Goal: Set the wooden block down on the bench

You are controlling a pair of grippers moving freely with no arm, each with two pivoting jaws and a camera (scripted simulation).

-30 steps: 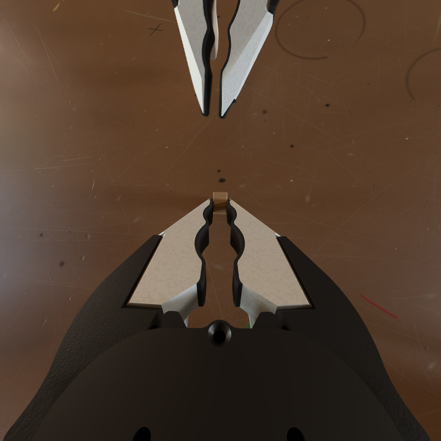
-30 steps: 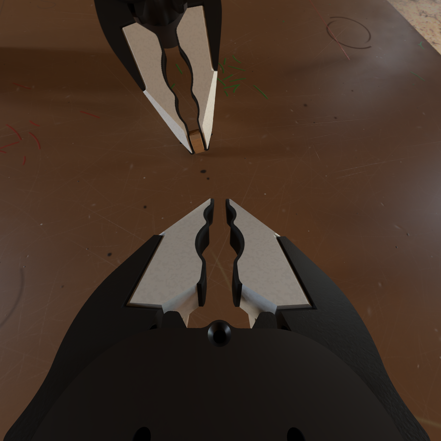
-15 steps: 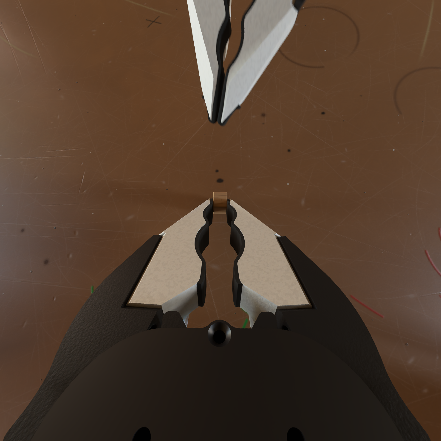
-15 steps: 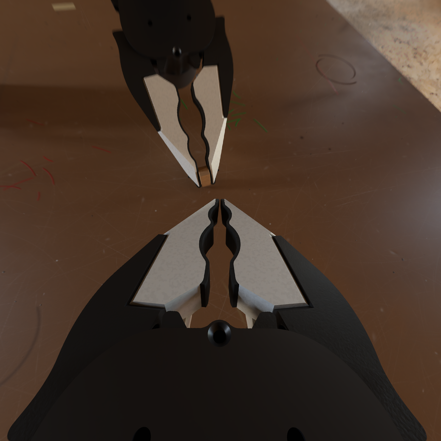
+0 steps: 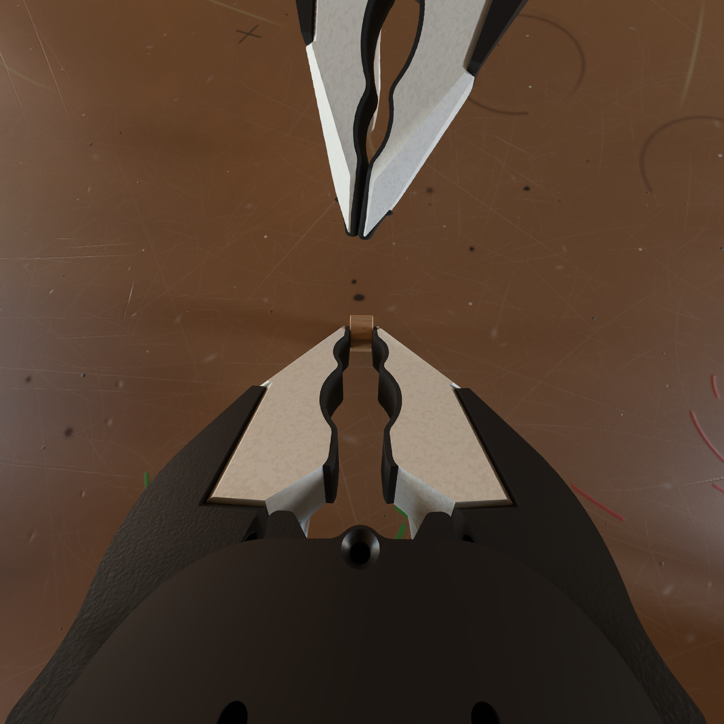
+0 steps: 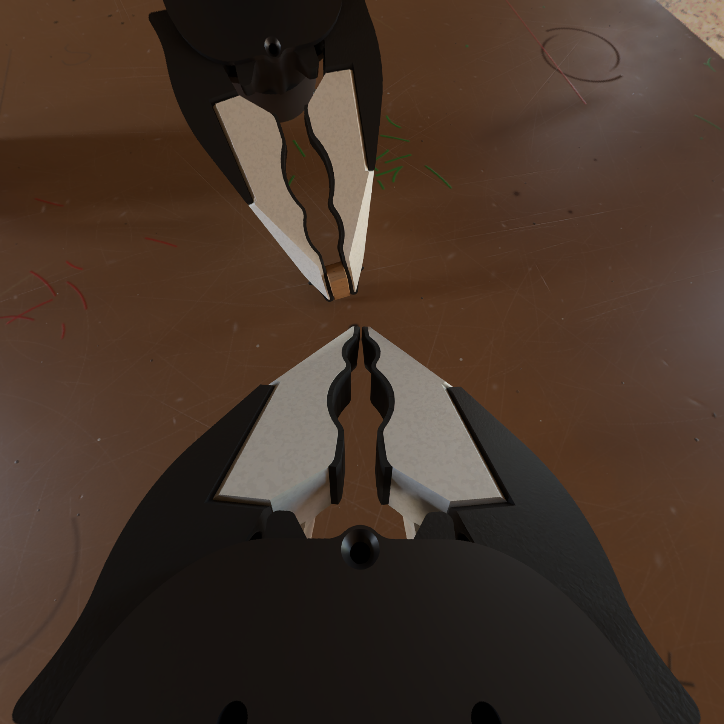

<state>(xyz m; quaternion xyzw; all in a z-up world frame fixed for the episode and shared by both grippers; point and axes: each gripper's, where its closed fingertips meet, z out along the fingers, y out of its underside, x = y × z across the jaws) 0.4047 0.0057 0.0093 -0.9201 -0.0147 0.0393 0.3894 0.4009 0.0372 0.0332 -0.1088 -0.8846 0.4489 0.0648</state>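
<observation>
The block (image 5: pixel 361 333) is held at the fingertips of the L gripper (image 5: pixel 361 337), clamped between both pads. In the R wrist view the block (image 6: pixel 337 283) is seen low over the bench (image 6: pixel 548 313), at or just above the surface; contact cannot be confirmed. The R gripper (image 6: pixel 360 333) is empty, its 2 tips pressed together, pointed at the L gripper from near by. Step in hand, as judged: final lowering before release. Next move calls for: contact w/ bench to be confirmed, the L jaws to be opened slowly, then a straight lift-off so the block is not dragged or tipped.
</observation>
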